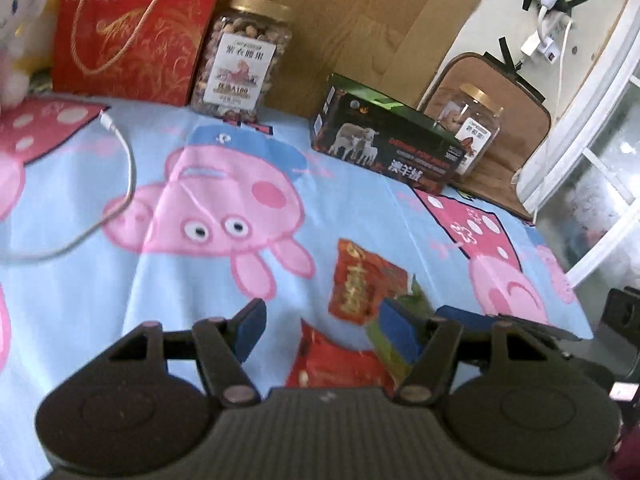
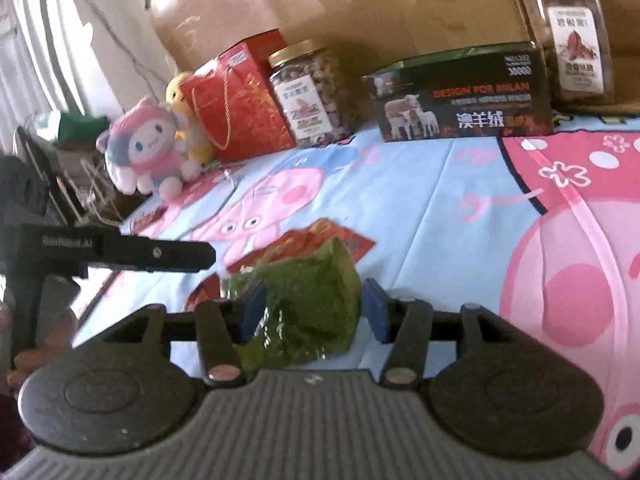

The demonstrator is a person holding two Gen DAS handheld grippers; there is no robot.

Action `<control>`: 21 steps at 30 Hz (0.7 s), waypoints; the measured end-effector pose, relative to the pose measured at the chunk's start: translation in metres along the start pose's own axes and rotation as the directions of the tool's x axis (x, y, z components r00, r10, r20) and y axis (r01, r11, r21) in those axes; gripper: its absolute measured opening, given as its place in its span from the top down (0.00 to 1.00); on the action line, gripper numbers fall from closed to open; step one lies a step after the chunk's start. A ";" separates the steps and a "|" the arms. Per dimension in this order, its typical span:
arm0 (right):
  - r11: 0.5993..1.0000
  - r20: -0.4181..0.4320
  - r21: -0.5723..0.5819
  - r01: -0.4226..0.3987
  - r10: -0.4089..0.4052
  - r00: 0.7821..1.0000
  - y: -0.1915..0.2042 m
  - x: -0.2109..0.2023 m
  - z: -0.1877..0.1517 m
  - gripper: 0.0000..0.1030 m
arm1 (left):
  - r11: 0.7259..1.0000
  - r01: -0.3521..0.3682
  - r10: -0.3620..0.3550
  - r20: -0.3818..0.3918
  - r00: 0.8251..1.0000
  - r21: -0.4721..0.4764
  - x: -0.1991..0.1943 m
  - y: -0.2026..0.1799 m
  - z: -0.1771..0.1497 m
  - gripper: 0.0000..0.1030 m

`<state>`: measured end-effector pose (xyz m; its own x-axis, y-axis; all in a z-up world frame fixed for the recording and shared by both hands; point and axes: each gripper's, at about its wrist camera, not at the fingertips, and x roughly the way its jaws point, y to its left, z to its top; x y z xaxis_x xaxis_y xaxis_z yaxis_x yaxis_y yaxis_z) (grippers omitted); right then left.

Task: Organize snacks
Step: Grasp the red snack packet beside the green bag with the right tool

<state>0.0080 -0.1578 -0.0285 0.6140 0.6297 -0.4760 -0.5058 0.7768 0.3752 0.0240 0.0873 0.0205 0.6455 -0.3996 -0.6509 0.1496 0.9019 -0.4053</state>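
A green snack packet (image 2: 308,304) lies on the Peppa Pig cloth (image 2: 440,208) between the blue pads of my right gripper (image 2: 314,310), which is open around it. Red snack packets (image 2: 304,246) lie just behind it. In the left wrist view, my left gripper (image 1: 324,326) is open and empty above a red packet (image 1: 340,364), with another red packet (image 1: 362,284) and the green packet (image 1: 394,344) by its right pad. The left gripper also shows in the right wrist view (image 2: 160,254).
Along the back stand a red gift bag (image 1: 132,28), a nut jar (image 1: 244,56), a dark box with sheep (image 1: 384,136) and a second jar (image 1: 476,120). Plush toys (image 2: 148,148) sit at the left. A white cable (image 1: 116,184) lies on the cloth.
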 end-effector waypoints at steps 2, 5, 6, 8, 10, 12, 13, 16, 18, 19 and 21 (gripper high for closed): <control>0.998 -0.010 -0.057 0.019 -0.020 1.000 0.011 -0.002 -0.005 0.42 | 1.000 0.027 -0.027 -0.005 1.000 -0.010 -0.004 0.001 -0.003 0.38; 0.992 -0.016 -0.120 0.029 -0.031 0.999 0.022 -0.006 -0.016 0.41 | 0.999 0.052 -0.052 0.015 0.999 -0.005 -0.014 0.000 -0.008 0.38; 0.991 -0.016 -0.132 0.034 -0.037 0.999 0.025 -0.008 -0.020 0.40 | 0.998 0.061 -0.061 0.020 0.998 -0.005 -0.018 0.001 -0.009 0.38; 0.990 -0.011 -0.138 0.039 -0.041 0.999 0.028 -0.012 -0.024 0.32 | 0.996 0.084 -0.083 0.018 0.996 -0.007 -0.022 0.002 -0.012 0.38; 0.986 -0.002 -0.159 0.048 -0.049 0.999 0.033 -0.013 -0.026 0.30 | 0.995 0.102 -0.102 0.006 0.995 -0.008 -0.025 0.003 -0.016 0.38; 0.977 0.027 -0.198 0.079 -0.075 0.997 0.038 -0.016 -0.027 0.28 | 0.992 0.127 -0.127 -0.005 0.992 -0.007 -0.029 0.005 -0.021 0.38; 0.974 0.036 -0.210 0.084 -0.078 0.996 0.040 -0.016 -0.027 0.25 | 0.990 0.142 -0.142 -0.012 0.990 -0.006 -0.030 0.005 -0.024 0.38; 0.972 0.023 -0.224 0.069 -0.065 0.998 0.044 -0.011 -0.025 0.19 | 0.986 0.165 -0.165 -0.023 0.986 -0.009 -0.031 0.005 -0.030 0.38; 0.970 0.013 -0.232 0.074 -0.073 0.997 0.048 -0.005 -0.023 0.19 | 0.988 0.152 -0.153 -0.025 0.988 -0.024 -0.028 0.007 -0.031 0.38; 0.965 0.014 -0.250 0.076 -0.075 0.997 0.053 -0.002 -0.023 0.19 | 0.988 0.150 -0.151 -0.026 0.988 -0.037 -0.027 0.009 -0.031 0.38; 0.932 0.009 -0.337 0.133 -0.138 0.990 0.065 0.008 -0.024 0.21 | 0.989 0.139 -0.140 -0.022 0.990 -0.059 -0.025 0.013 -0.030 0.38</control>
<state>-0.0343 -0.1025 -0.0277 0.6830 0.5167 -0.5162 -0.5941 0.8042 0.0189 -0.0124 0.1045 0.0125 0.6013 -0.5259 -0.6016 0.1937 0.8264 -0.5288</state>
